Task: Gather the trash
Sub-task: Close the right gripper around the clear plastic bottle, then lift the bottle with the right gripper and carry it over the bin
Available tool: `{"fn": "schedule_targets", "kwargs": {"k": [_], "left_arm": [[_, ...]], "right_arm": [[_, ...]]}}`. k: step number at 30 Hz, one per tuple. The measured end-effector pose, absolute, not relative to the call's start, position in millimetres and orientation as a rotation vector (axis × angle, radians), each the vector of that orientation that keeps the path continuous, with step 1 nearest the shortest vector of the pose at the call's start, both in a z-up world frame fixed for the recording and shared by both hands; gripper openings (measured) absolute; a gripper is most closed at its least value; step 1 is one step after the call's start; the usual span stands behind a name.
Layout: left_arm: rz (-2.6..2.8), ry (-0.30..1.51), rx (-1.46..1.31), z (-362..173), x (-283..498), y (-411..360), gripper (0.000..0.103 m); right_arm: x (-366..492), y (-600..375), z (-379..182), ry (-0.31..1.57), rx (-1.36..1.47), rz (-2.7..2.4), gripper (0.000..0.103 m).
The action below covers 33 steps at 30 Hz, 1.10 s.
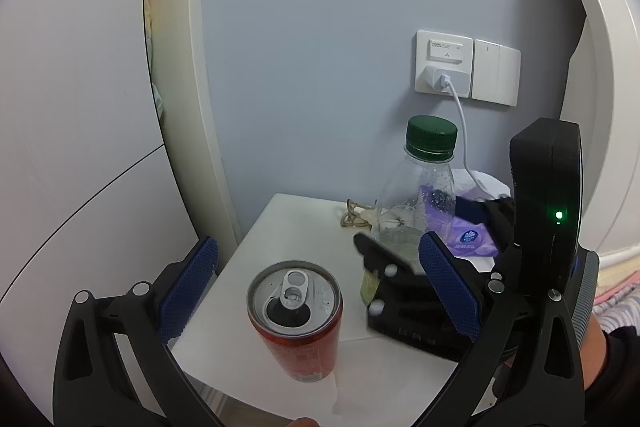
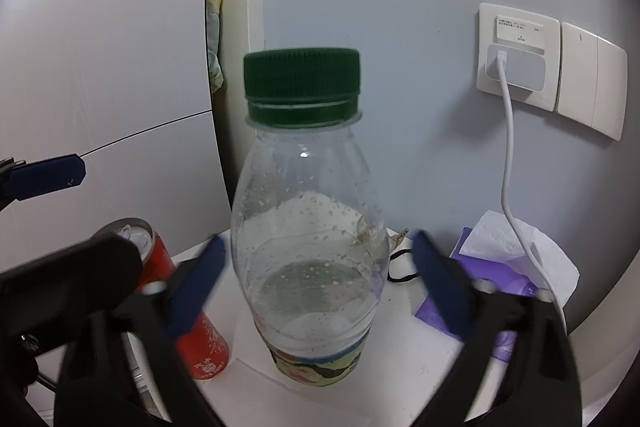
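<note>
A red soda can (image 1: 297,319) with an opened top stands upright near the front of the white bedside table (image 1: 288,223). My left gripper (image 1: 320,291) is open, its blue pads on either side of the can and apart from it. A clear plastic bottle (image 2: 310,227) with a green cap stands upright right of the can; it also shows in the left wrist view (image 1: 416,199). My right gripper (image 2: 320,283) is open around the bottle's lower body, pads not touching. The can shows in the right wrist view (image 2: 188,307) too.
A purple tissue pack (image 2: 492,291) with white tissue lies at the table's right. A white charger cable (image 2: 508,147) hangs from a wall socket (image 2: 516,55). Glasses (image 1: 354,217) lie behind the bottle. A white wardrobe (image 1: 80,107) stands on the left.
</note>
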<state>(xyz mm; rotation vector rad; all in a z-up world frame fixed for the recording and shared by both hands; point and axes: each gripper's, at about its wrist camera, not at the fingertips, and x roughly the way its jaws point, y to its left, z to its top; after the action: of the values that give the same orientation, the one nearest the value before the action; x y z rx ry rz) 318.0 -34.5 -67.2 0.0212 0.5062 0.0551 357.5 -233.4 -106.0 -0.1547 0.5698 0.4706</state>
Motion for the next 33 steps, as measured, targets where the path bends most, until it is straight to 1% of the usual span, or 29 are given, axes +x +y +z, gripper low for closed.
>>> {"fn": "schedule_targets", "kwargs": {"k": [4,5,6,7,22,33], "left_arm": [[0.053,0.507,0.019,-67,319,-34,0.097],[0.053,0.507,0.018,-67,319,-34,0.097],[0.051,0.507,0.022,-67,319,-33,0.097],[0.049,0.508,0.023,-67,320,-33,0.097],[0.005,0.489,0.011,-64,318,-42,0.097],[-0.019,0.469,0.023,-47,306,-60,0.097]], "right_arm": [[359,-231,-107,0.573,-0.152,0.482,0.074],[359,-230,-107,0.574,-0.153,0.484,0.069],[359,-229,-108,0.574,-0.154,0.485,0.067],[359,-229,-108,0.575,-0.154,0.488,0.061],[356,-240,-96,0.567,-0.136,0.488,0.061],[336,-242,-85,0.564,-0.141,0.477,0.061]]}}
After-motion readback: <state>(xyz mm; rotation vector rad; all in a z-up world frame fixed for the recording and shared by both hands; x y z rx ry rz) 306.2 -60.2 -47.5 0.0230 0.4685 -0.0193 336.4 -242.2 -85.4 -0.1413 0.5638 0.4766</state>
